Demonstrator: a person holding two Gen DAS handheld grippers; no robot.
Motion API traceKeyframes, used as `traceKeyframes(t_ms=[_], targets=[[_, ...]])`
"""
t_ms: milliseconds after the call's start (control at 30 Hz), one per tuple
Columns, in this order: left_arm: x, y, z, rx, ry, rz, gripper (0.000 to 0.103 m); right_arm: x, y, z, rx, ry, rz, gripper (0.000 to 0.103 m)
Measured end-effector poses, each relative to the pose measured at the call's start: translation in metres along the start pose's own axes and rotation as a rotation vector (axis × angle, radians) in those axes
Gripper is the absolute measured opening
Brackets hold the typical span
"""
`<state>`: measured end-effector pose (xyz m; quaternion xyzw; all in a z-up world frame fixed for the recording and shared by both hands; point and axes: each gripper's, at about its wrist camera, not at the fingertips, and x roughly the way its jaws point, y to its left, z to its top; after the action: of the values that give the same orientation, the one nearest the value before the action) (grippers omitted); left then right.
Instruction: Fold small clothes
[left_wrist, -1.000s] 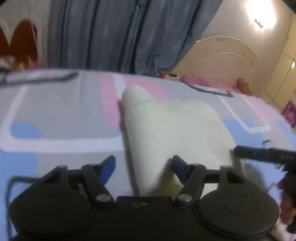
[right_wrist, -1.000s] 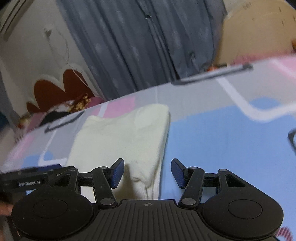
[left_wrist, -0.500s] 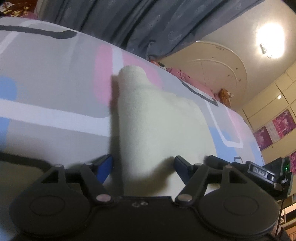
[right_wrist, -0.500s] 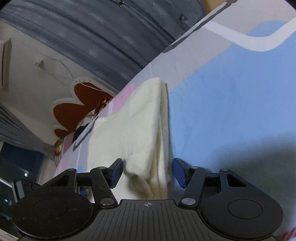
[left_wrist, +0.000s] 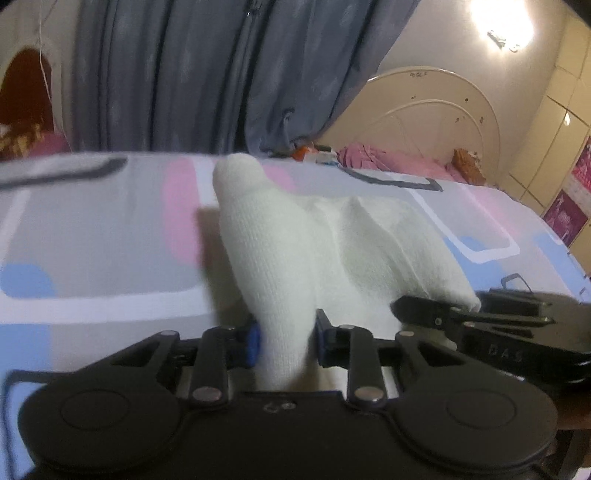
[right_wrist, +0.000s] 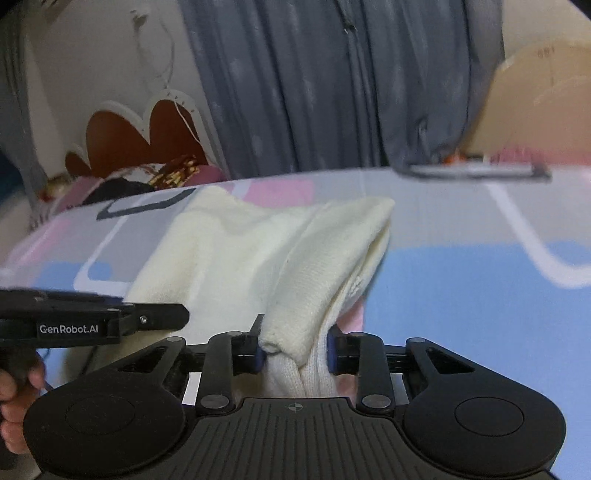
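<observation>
Home bedroom, patterned bedsheet, cream headboard, grey curtains

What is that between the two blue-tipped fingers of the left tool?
A bunched edge of the cream knitted garment fills the gap in the closing left tool, blue tips against it. The left wrist view shows it.
</observation>
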<state>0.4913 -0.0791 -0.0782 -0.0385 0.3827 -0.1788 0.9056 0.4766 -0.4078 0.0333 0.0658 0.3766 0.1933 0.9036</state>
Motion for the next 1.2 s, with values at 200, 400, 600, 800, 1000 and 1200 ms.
traceKeyframes(t_ms=[200, 400, 600, 800, 1000, 1200], targets=[[-0.052, 0.016, -0.001, 0.059, -0.059, 0.076, 0.026, -0.010, 0.053, 0.001, -0.063, -0.047, 0.033, 0.029], [-0.100, 0.071, -0.018, 0.032, -0.045, 0.197, 0.026, 0.018, 0.137, 0.000, -0.114, -0.040, 0.137, 0.029], [-0.129, 0.128, -0.036, -0.022, -0.006, 0.259, 0.027, 0.052, 0.210, -0.016, -0.110, -0.017, 0.219, 0.029], [-0.112, 0.159, -0.066, -0.069, 0.016, 0.338, 0.087, 0.101, 0.217, -0.038, -0.013, 0.073, 0.197, 0.036], [-0.142, 0.155, -0.073, -0.074, -0.053, 0.350, 0.050, 0.086, 0.174, -0.032, 0.098, 0.035, 0.164, 0.059], [-0.149, 0.135, -0.050, -0.041, -0.193, 0.346, 0.037, 0.063, 0.201, -0.010, -0.043, -0.070, 0.171, 0.014]])
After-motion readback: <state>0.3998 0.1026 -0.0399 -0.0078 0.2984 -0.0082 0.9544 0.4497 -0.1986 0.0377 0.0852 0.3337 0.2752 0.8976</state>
